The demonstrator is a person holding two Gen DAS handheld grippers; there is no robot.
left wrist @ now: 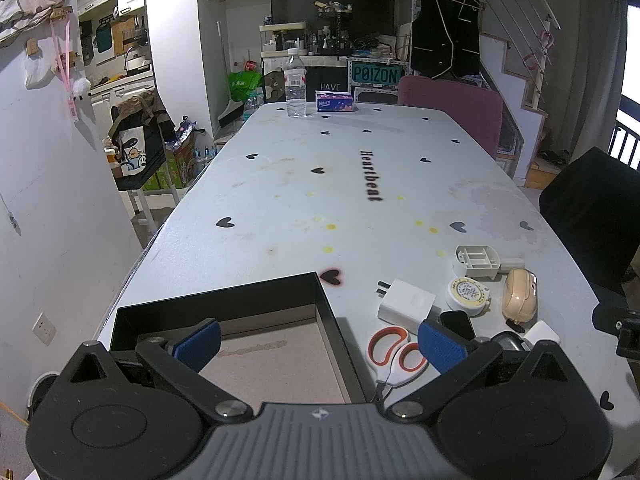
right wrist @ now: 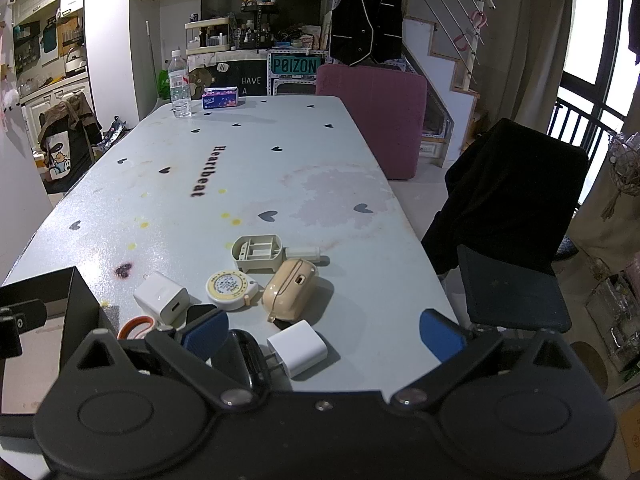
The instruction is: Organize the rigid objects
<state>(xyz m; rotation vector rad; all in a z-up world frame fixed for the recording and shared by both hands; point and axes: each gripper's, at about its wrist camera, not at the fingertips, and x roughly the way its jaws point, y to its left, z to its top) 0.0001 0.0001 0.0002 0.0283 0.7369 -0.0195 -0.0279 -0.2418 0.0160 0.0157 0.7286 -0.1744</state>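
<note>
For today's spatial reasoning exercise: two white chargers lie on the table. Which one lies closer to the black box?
The white charger beside the orange-handled scissors, its port facing the camera. The other white charger lies farther right, below the beige earbud case.

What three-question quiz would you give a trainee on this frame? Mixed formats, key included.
1. True or false: the black box already holds an item.
2. Which lies nearest the box? A) scissors B) beige earbud case C) water bottle
3. Fill in: both the left gripper and right gripper have jaws ____.

Key: 1 false, its visible floor is bare. 2 A. 3 open, holding nothing.
</note>
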